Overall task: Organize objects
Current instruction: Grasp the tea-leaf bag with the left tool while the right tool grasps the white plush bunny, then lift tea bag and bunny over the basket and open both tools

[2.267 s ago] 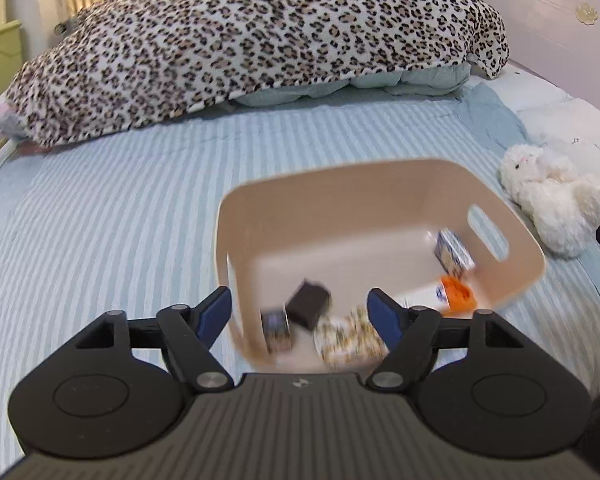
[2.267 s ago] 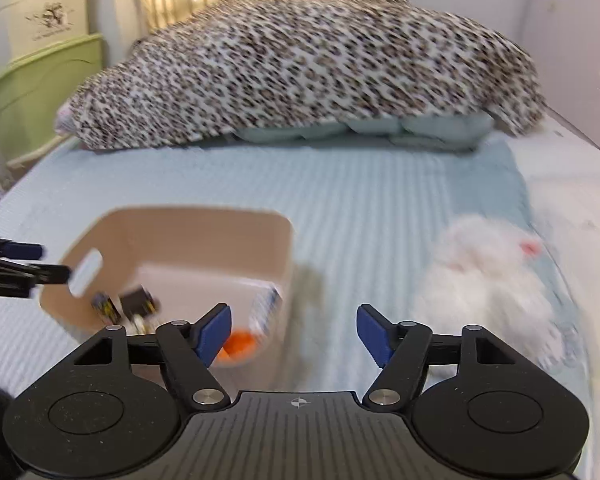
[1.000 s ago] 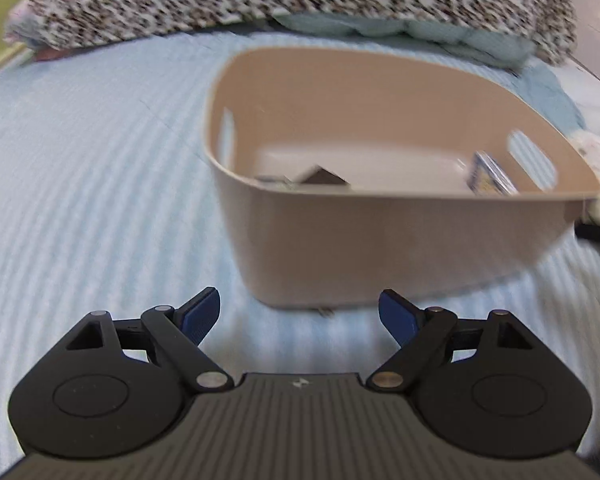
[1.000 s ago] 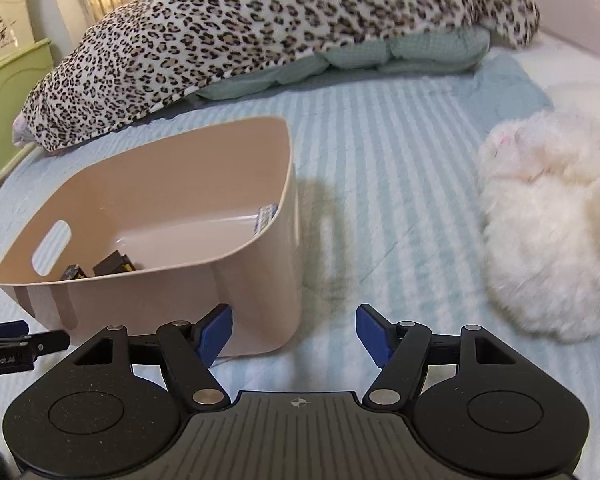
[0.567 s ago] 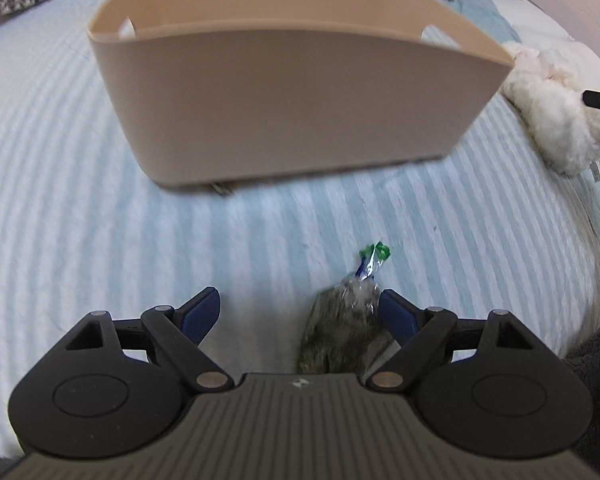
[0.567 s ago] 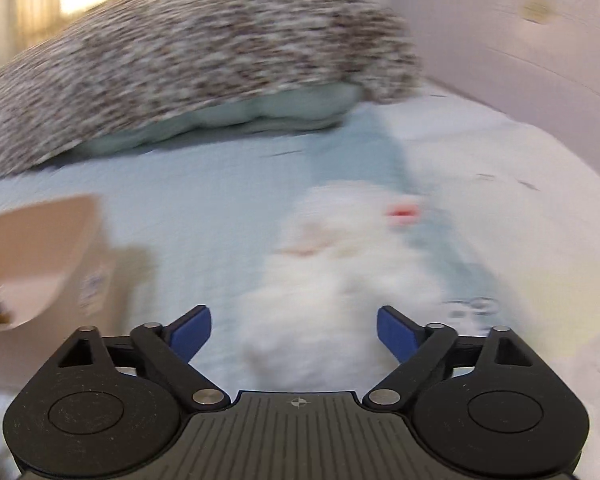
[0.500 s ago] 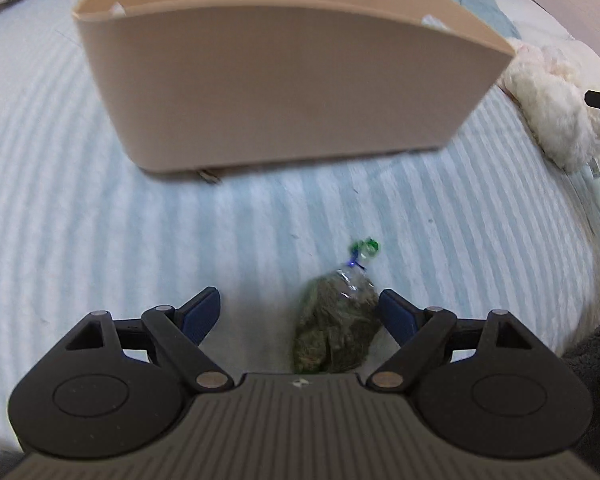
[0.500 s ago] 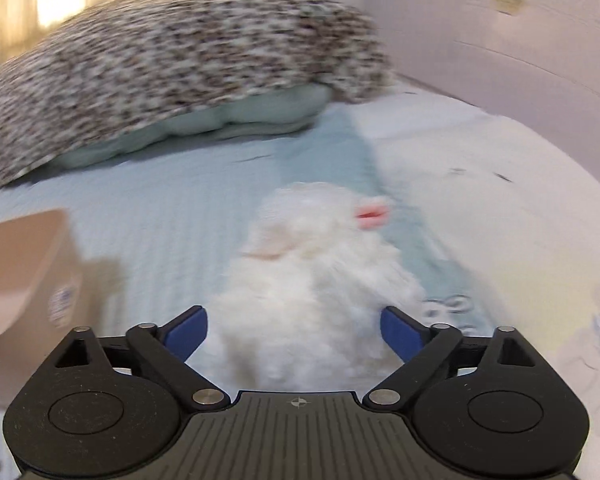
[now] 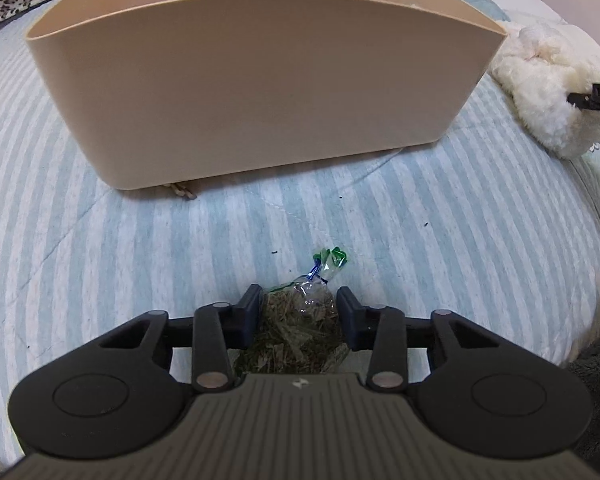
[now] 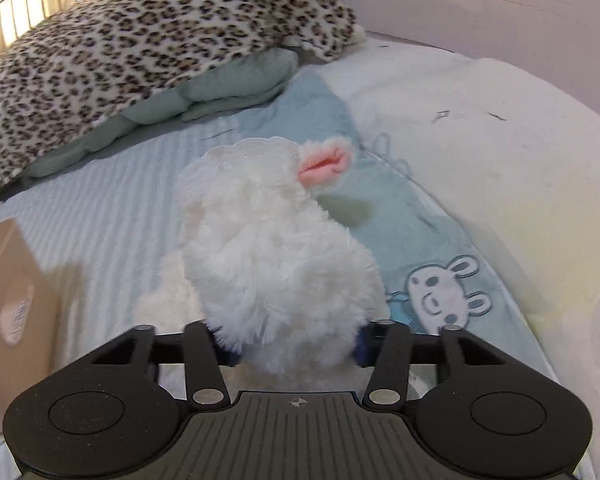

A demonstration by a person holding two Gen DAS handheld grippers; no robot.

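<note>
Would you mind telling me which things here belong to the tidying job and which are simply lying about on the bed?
Part of the job:
- small clear bag of green-brown dried bits, in the left claw
- fluffy white plush toy, in the right claw
- tall beige plastic bin

Just lying about:
- leopard-print blanket
- striped blue bedsheet
- white pillow

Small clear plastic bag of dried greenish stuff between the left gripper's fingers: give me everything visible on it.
The small clear plastic bag holds dry, olive-green, shredded plant-like material. Its neck is twisted shut, with a blue tie and a green-printed tuft pointing away toward the beige plastic bin, which it does not touch. It lies on the blue-and-white striped bedsheet. The left gripper has a finger pressed on each side of its body. Its near end is hidden behind the gripper housing.
</note>
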